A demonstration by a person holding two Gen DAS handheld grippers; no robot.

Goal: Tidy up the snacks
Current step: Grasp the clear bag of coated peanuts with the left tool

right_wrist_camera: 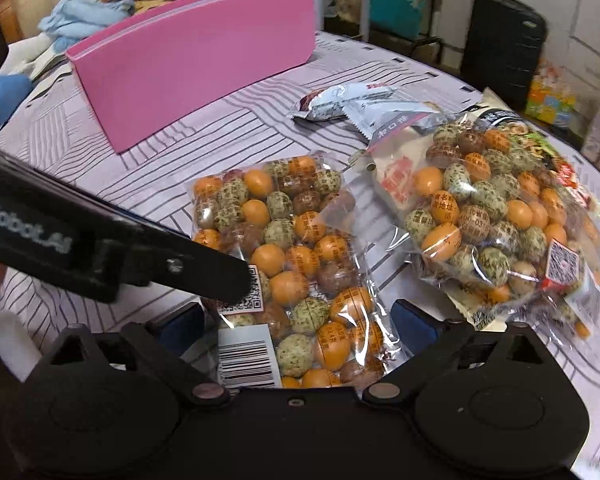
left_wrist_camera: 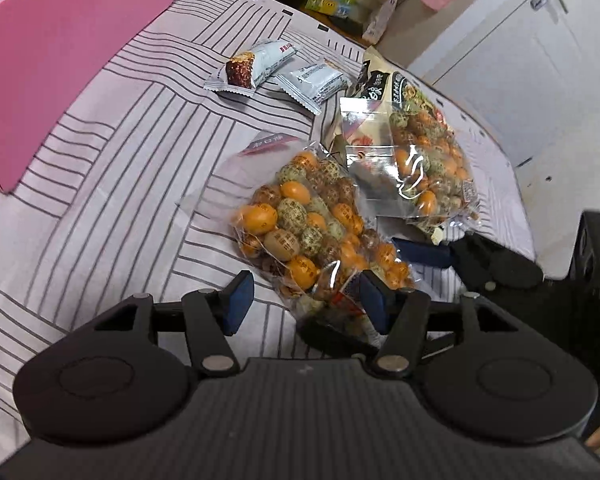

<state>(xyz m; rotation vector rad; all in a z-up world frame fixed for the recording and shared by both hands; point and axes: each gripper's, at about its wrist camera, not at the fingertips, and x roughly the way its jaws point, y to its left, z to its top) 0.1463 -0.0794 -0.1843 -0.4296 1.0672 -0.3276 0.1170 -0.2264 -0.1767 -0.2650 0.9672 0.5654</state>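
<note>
Nearest the lens, left gripper (left_wrist_camera: 302,304) half spread over the near corner of a clear bag of wrapped candies (left_wrist_camera: 312,220), pads not clearly pressing it; right gripper (right_wrist_camera: 296,328) spread wide astride the same bag's barcode end, nothing pinched. Probably barely begun: both candy bags and two small bars (left_wrist_camera: 280,70) lying loose on the striped cloth (left_wrist_camera: 120,168). Pink box (right_wrist_camera: 196,56) whole only from the right wrist; interior hidden, contents unknowable. Second bag (right_wrist_camera: 500,216) overlapping a printed pouch
</note>
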